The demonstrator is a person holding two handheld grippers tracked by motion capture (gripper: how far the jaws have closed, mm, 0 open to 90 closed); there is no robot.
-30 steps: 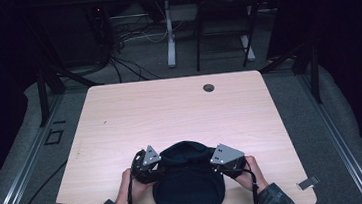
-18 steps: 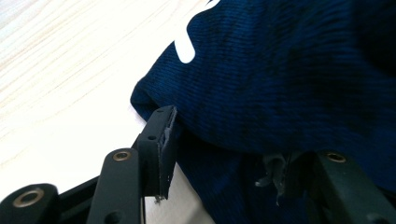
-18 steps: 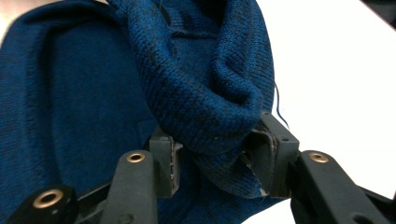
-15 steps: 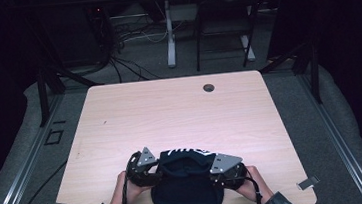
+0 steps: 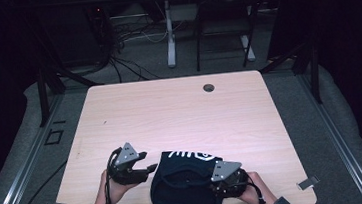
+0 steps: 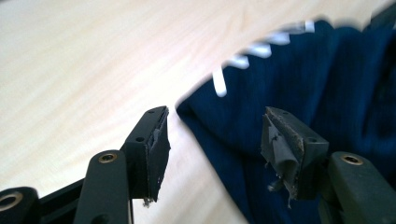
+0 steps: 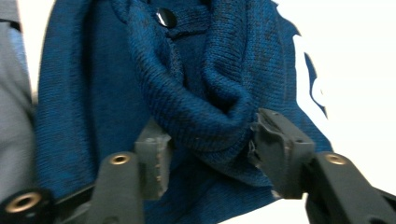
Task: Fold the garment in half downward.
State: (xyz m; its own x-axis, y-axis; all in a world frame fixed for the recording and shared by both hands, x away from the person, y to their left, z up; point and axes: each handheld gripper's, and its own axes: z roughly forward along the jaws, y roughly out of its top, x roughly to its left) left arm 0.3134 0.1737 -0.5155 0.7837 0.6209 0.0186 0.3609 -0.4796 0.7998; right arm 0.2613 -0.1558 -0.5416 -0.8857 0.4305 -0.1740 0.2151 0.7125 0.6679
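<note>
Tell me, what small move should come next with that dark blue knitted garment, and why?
Probably draw the right gripper back off the knitted garment. Its jaws have just been opening, yet a fold of knit sits between them. The left gripper, jaws also just opened, already hangs apart over the table.

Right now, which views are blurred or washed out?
Left gripper view: the dark blue knitted garment and its white lettering smear with motion blur. Right gripper view: the light wooden table is blown out to white. High view: evenly lit table, dark surroundings.

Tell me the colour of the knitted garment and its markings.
Dark blue knit garment with white markings; the right gripper view shows it best.
</note>
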